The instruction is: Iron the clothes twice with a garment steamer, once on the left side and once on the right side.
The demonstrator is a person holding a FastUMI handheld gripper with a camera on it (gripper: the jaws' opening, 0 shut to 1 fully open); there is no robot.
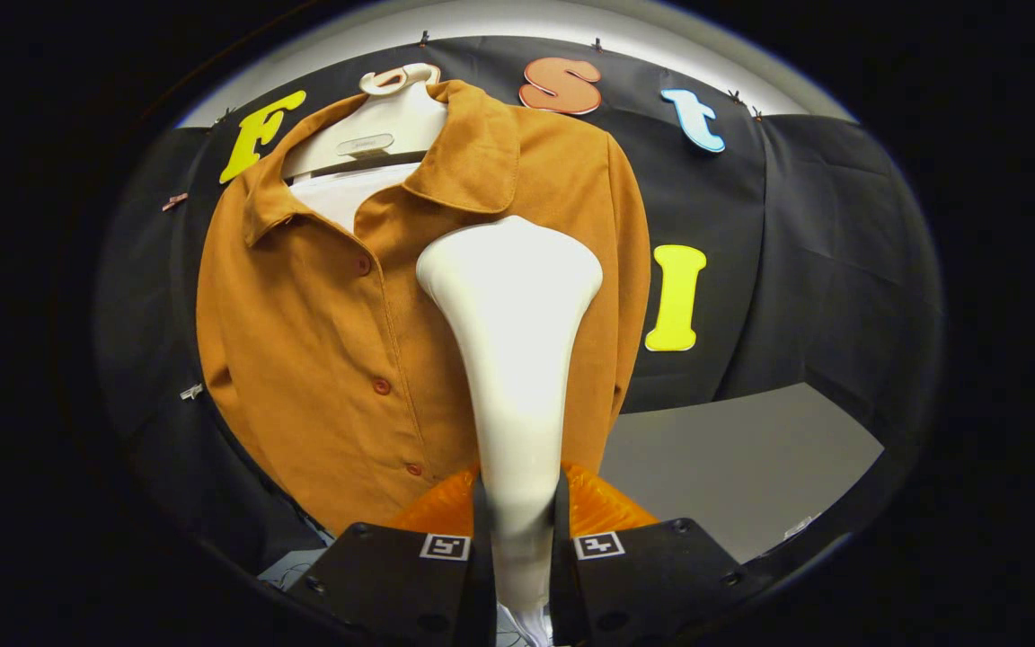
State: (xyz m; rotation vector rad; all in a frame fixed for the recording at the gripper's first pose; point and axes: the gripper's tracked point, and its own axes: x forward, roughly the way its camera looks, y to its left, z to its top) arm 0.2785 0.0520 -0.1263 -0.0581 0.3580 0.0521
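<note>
A brown-orange button shirt (320,341) hangs on a white hanger (374,126) against the booth wall, with a white layer showing at its open collar. My gripper (519,512) is shut on the white garment steamer (513,323), both fingers pressing on its narrow handle. The steamer rises straight ahead of the fingers. Its wide head sits against the shirt's chest to the right of the button line, just under the right collar flap. An orange translucent part of the steamer (603,508) shows just ahead of the fingers at the handle's base.
A grey table top (733,458) lies to the right, below the shirt's hem and beyond the fingers. Black cloth covers the wall behind and beside the shirt. Small clips (191,392) pin the cloth at the left.
</note>
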